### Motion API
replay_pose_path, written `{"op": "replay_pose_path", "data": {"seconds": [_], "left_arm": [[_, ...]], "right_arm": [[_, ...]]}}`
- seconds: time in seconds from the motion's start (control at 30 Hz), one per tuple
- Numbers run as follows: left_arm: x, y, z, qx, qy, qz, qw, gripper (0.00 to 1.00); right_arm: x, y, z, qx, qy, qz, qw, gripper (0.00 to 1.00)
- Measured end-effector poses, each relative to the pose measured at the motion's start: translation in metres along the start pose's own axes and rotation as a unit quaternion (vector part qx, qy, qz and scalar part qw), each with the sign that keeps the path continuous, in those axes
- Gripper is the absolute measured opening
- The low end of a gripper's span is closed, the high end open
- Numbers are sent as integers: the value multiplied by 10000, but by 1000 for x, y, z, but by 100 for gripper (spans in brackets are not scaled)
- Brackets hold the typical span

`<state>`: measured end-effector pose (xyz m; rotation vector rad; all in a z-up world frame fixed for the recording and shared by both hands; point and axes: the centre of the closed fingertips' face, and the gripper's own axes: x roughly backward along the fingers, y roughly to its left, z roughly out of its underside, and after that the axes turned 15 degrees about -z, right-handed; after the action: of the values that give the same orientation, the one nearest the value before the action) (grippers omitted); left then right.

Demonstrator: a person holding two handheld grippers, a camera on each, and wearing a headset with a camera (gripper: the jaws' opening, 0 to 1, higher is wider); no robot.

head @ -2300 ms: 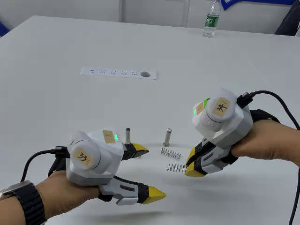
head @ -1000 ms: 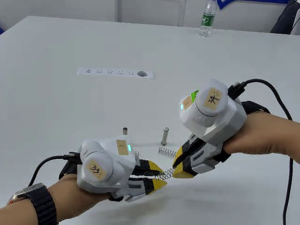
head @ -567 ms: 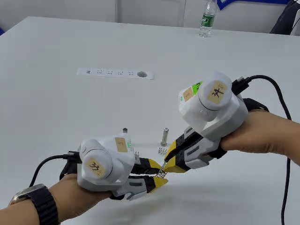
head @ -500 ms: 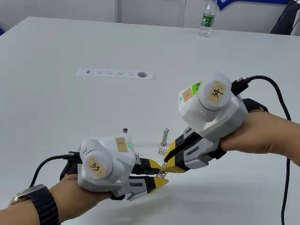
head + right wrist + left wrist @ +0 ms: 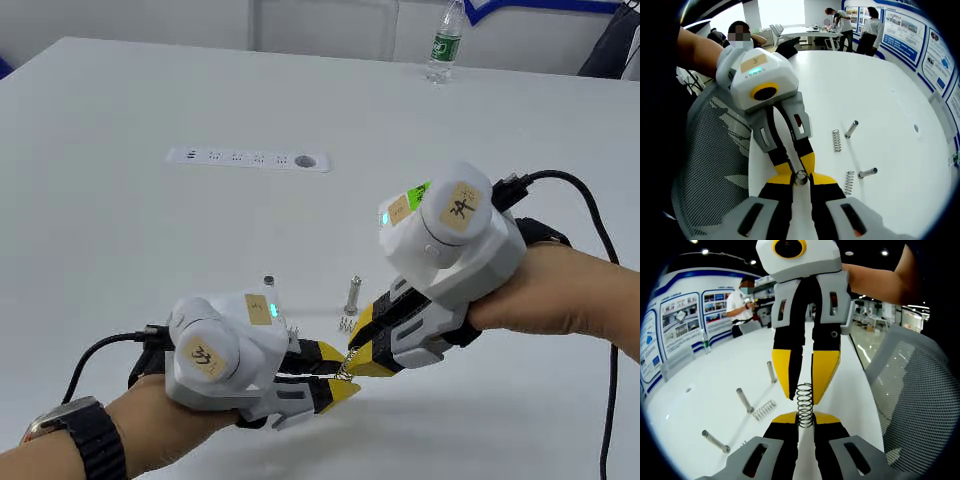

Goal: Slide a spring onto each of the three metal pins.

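Spring [image 5: 805, 405], held just in front of the upright metal pin [image 5: 352, 295], is pinched at either end by the near-closed left gripper [image 5: 805, 420] and right gripper [image 5: 801, 180], seemingly a regrip; next, its bore needs lining up over that pin.

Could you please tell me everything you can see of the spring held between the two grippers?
The spring is a small, slim coil of bare silvery wire, with open, evenly spaced turns. It is held off the table, bridging the grippers: one end between the yellow tips of the left gripper, the other between those of the right gripper. In the right gripper view it shows end-on as a small ring.
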<state>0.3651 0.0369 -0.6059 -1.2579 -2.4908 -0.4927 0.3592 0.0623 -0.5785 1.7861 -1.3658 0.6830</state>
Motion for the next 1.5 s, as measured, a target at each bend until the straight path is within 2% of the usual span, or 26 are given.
{"op": "replay_pose_path", "data": {"seconds": [0.5, 0.63, 0.77, 0.87, 1.13, 1.5], "left_arm": [[0, 0, -2, 148, -11, 12, 9999, 10], [-2, 1, -3, -5, -66, -18, 10000, 11], [-2, 1, -5, 2, -86, -18, 10000, 19], [-2, 2, -4, 0, -87, -24, 10000, 20], [8, 10, -3, 132, -97, -111, 9998, 29], [28, 30, 3, 418, -127, -419, 9982, 40]], "right_arm": [[-1, -1, 2, -34, 38, 9, 10000, 12], [-1, -2, 2, -52, 71, 18, 10000, 12], [1, -2, 2, -69, 95, 18, 9999, 12], [2, -3, 2, -86, 101, 37, 9999, 12], [17, -10, 12, -212, 141, 176, 9995, 12], [49, -24, 31, -458, 180, 474, 9977, 12]]}}
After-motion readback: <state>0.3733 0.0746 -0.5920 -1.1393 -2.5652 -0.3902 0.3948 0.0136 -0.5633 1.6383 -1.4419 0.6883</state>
